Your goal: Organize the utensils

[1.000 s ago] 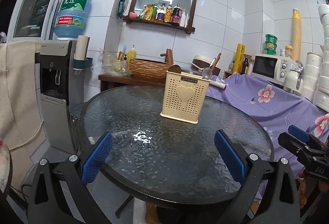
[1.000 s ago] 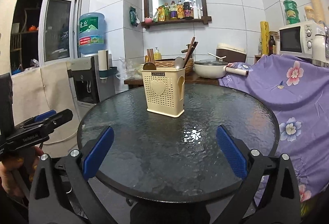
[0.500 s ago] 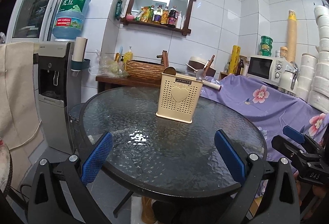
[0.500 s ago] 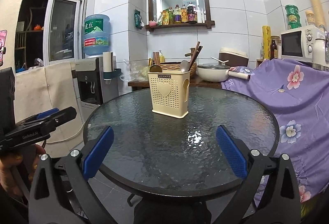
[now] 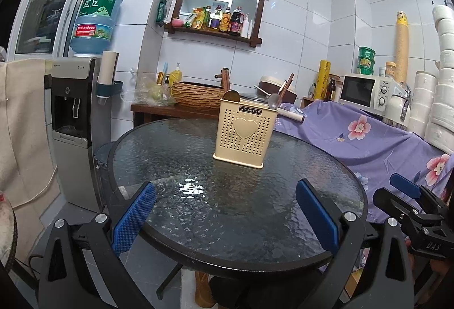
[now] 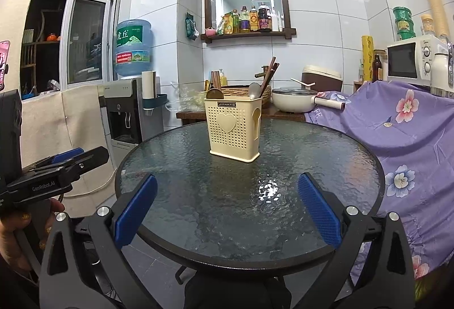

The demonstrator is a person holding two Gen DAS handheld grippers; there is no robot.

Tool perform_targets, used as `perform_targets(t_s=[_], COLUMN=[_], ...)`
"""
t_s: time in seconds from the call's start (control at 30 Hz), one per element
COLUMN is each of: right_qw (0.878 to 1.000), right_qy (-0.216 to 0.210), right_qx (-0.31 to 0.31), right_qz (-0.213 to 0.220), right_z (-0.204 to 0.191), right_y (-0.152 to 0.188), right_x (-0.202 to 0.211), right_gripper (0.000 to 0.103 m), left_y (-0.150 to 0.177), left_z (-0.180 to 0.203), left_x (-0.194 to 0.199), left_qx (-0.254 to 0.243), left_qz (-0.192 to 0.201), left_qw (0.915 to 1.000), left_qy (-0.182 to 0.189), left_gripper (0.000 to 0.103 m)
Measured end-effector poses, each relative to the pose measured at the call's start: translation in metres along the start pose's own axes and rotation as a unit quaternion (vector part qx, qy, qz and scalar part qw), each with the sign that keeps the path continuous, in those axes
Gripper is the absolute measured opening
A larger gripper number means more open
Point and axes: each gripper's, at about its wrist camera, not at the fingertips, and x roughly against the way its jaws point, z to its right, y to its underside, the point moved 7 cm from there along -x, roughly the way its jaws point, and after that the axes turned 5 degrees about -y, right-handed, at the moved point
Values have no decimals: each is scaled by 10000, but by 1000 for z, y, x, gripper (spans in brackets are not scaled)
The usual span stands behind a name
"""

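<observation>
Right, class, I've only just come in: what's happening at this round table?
A person holds a two-finger gripper in each hand. The left gripper and right gripper both hang open and empty at the near edge of the glass table. The cream utensil holder stands upright on it, already containing spoons and chopsticks. Nothing is being gripped.

Utensil holder (image 6: 233,129) (spoons inside) on table (image 6: 326,167)

utensil holder (image 5: 246,131) reads "jianhao"; left gripper (image 6: 61,173) reads "genrobot.ai".
</observation>
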Motion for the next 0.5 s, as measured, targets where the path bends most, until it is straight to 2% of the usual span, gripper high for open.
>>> perform_targets(t_s=[0.5], right_qw=[10000], right_qy=[35], right_qx=[-8], right_qz=[-37], right_z=[1], right_y=[1], right_x=[-2], right_gripper=[97], left_y=[0], left_z=[7], left_x=[1], left_qx=[-53], left_qz=[-25], left_qw=[10000], left_qy=[40], left_gripper=[97])
